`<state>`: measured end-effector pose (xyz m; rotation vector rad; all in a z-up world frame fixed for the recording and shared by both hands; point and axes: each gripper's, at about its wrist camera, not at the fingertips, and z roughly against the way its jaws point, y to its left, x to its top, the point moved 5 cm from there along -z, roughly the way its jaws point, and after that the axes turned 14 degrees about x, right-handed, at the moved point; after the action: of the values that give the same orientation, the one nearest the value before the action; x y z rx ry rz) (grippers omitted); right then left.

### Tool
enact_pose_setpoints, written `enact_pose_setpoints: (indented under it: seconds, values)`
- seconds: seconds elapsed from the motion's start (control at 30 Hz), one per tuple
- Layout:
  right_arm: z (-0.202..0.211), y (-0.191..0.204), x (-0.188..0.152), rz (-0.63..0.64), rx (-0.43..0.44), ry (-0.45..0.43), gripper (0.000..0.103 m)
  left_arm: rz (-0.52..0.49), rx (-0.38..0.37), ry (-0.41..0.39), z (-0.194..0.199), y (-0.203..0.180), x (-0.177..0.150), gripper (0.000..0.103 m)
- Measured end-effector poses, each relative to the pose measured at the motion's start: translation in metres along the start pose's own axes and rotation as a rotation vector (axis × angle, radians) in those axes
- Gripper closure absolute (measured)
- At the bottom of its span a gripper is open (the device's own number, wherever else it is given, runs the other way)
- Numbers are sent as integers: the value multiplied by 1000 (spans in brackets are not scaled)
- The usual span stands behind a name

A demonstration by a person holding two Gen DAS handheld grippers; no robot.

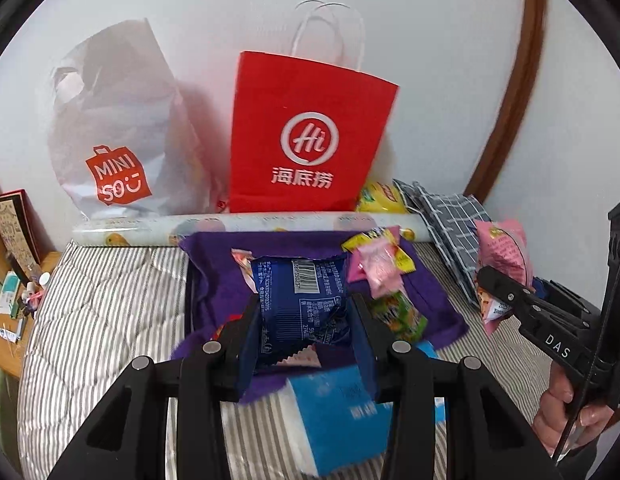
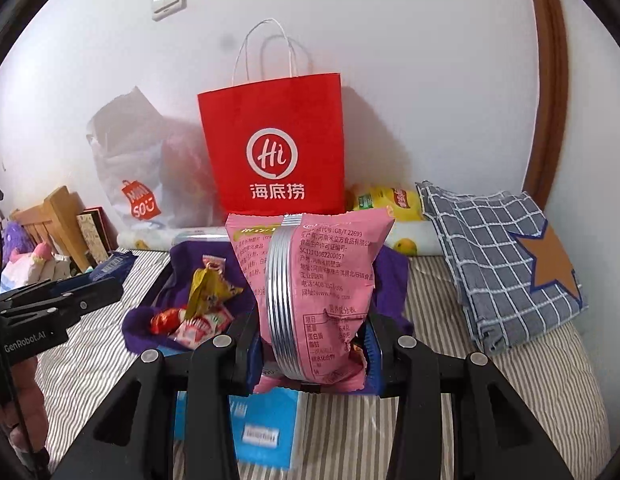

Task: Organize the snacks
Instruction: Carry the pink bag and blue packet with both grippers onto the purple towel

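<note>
While two bags stand behind, left tool (image 1: pixel 306 320) grasping one blue packet (image 1: pixel 302 300), right tool (image 2: pixel 313 344) one pink packet (image 2: pixel 310 280).

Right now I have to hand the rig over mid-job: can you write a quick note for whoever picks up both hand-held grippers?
Left hand-held gripper: shut on a blue snack packet, held above the purple box.
Right hand-held gripper: shut on a pink snack bag, also held up in front of the box.
Purple box on the striped bed: holds a handful of small wrapped snacks.
Red paper bag stands behind against the wall; a yellow packet lies beside it.
Done: both packets picked up.
Left: place both, then sort the loose snacks. Where they go is not evident from the views.
</note>
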<state>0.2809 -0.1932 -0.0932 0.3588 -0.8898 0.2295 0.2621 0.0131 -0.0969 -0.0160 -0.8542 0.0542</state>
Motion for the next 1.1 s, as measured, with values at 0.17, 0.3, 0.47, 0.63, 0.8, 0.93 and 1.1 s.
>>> enact_pose_setpoints:
  seconds: [0.17,0.3,0.47,0.63,0.8,0.93,1.1]
  values:
    - [-23,-11,13,3,-7,15,63,18,26,8,-20,10,16,63]
    - [-38,-17,25,5,-14,22,63,16,46,7,-33,13,31,63]
    - [-52,-19,45,24,-16,12,63,12,48,6,-47,11,52,63]
    - [-69,-28,44,21,-13,20,63,15,46,9,-66,9,63,63]
    - [-90,-44,24,-4,-21,89,63,22,57,45,-92,15,63,63]
    - [-95,-49,16,-8,-6,108,63,31,63,71,-104,22,58,63]
    - [-105,-51,6,-15,25,144,63,48,79,103,-115,30,54,63]
